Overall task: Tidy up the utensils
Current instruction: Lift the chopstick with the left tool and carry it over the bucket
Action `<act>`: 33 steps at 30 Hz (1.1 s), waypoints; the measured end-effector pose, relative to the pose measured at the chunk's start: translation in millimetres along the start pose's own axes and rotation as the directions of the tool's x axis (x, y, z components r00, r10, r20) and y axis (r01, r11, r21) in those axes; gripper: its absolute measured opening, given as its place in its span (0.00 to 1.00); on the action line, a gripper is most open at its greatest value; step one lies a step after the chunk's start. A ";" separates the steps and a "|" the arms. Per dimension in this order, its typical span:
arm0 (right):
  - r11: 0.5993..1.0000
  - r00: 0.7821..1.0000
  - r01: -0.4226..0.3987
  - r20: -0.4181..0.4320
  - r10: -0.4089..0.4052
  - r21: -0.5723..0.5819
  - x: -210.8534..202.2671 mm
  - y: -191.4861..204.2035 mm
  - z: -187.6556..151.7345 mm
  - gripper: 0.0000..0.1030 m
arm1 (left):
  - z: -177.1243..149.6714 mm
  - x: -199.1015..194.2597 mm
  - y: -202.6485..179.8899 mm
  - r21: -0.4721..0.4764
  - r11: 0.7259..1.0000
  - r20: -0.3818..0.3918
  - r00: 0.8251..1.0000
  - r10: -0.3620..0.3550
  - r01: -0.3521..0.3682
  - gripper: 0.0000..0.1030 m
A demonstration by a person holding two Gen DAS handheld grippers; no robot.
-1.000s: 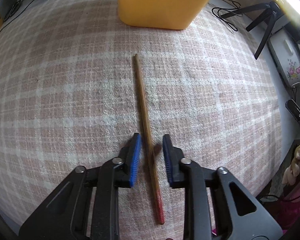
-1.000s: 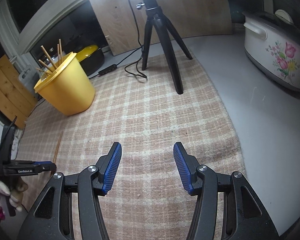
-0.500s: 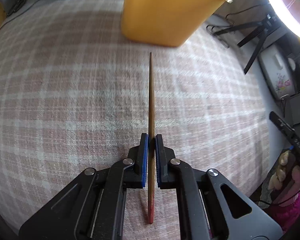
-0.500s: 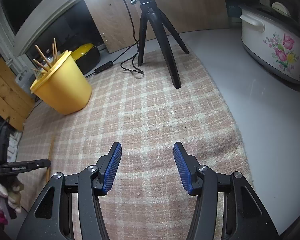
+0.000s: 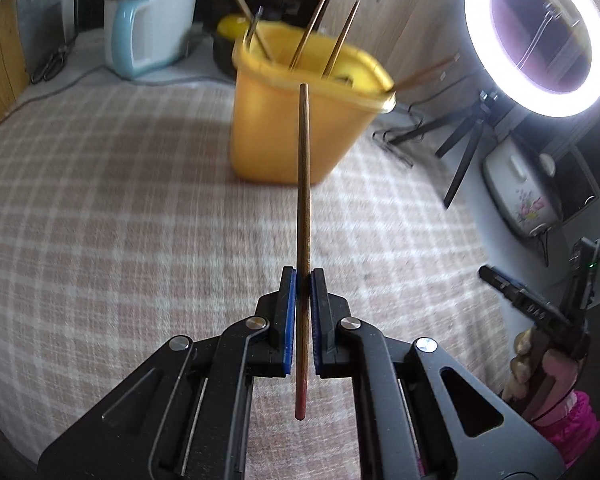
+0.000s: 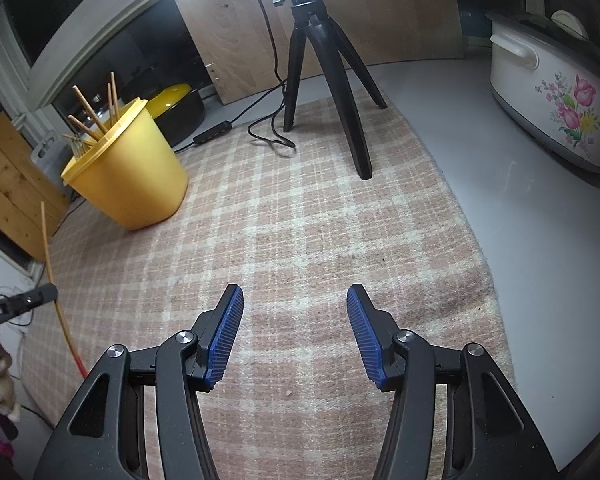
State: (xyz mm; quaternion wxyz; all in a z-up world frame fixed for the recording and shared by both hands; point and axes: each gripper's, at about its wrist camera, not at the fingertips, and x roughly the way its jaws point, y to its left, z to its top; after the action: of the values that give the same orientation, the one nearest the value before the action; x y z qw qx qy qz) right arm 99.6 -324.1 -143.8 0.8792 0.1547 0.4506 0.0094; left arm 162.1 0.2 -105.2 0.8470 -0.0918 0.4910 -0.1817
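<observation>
Left claw (image 5: 303, 276) grips chopstick (image 5: 303, 184); yellow bin (image 5: 300, 132) holds chopsticks.

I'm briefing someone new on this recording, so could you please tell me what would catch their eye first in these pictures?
First, the wooden chopstick with a red end, clamped between the blue pads of the left gripper above the checked cloth. Behind it stands the yellow tub, already holding several chopsticks. At the upper right glares a ring light, while the right gripper is open and empty over the cloth.
</observation>
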 end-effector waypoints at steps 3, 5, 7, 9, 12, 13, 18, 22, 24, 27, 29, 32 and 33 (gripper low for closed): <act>1.000 1.000 0.006 -0.002 -0.006 -0.005 0.7 0.9 0.6 0.51 | 7.9 -12.8 -3.5 0.006 1.000 0.046 0.999 -0.010 0.010 0.04; 1.000 1.000 0.008 -0.004 -0.008 -0.005 1.1 1.2 0.9 0.51 | 16.2 -21.5 -7.2 0.015 1.000 0.083 0.996 -0.015 0.014 0.04; 1.000 1.000 0.009 -0.006 -0.009 -0.007 1.7 2.5 1.4 0.51 | 25.7 -29.6 -8.0 0.020 1.000 0.114 0.993 -0.023 0.020 0.04; 1.000 1.000 0.011 -0.007 -0.011 -0.010 1.8 3.7 1.5 0.51 | 34.7 -31.1 -9.3 0.023 0.999 0.136 0.990 -0.029 0.027 0.04; 1.000 1.000 0.016 -0.006 -0.016 -0.016 1.9 6.0 1.8 0.51 | 50.7 -37.3 -10.5 0.023 0.999 0.181 0.983 -0.038 0.034 0.04; 1.000 1.000 0.018 -0.006 -0.018 -0.016 2.0 6.5 1.8 0.51 | 56.7 -39.5 -10.7 0.027 0.999 0.196 0.980 -0.039 0.035 0.04; 1.000 1.000 0.024 -0.010 -0.024 -0.013 3.1 7.3 1.9 0.51 | 89.4 -47.1 -7.4 0.032 0.999 0.269 0.962 -0.046 0.039 0.04; 0.999 0.999 0.036 -0.017 -0.036 -0.007 4.6 7.4 0.8 0.51 | 114.5 -49.6 -6.3 0.036 0.998 0.311 0.949 -0.054 0.045 0.04; 0.999 0.999 0.041 -0.020 -0.041 -0.002 4.9 7.6 0.1 0.51 | 128.7 -49.2 -5.6 0.036 0.998 0.332 0.942 -0.055 0.045 0.04; 0.999 0.999 0.048 -0.023 -0.048 0.005 5.0 8.1 -1.3 0.51 | 147.3 -45.9 -5.0 0.037 0.999 0.360 0.932 -0.049 0.038 0.04; 0.999 0.998 0.052 -0.024 -0.052 0.010 5.2 8.8 -2.3 0.51 | 158.1 -43.8 -4.8 0.032 0.999 0.375 0.926 -0.050 0.041 0.04; 0.998 0.998 0.056 -0.031 -0.055 0.017 6.8 9.9 -4.0 0.51 | 172.8 -38.5 -5.0 0.027 0.999 0.394 0.918 -0.040 0.031 0.04; 0.998 0.998 0.057 -0.034 -0.056 0.018 7.3 10.3 -4.5 0.51 | 177.0 -36.2 -5.0 0.024 0.999 0.397 0.917 -0.038 0.031 0.04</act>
State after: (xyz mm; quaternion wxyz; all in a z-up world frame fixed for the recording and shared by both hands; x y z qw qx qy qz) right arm 101.7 -312.0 -149.1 0.8700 0.1499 0.4695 -0.0169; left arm 297.8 6.0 14.0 0.9265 -0.1278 0.3058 -0.1785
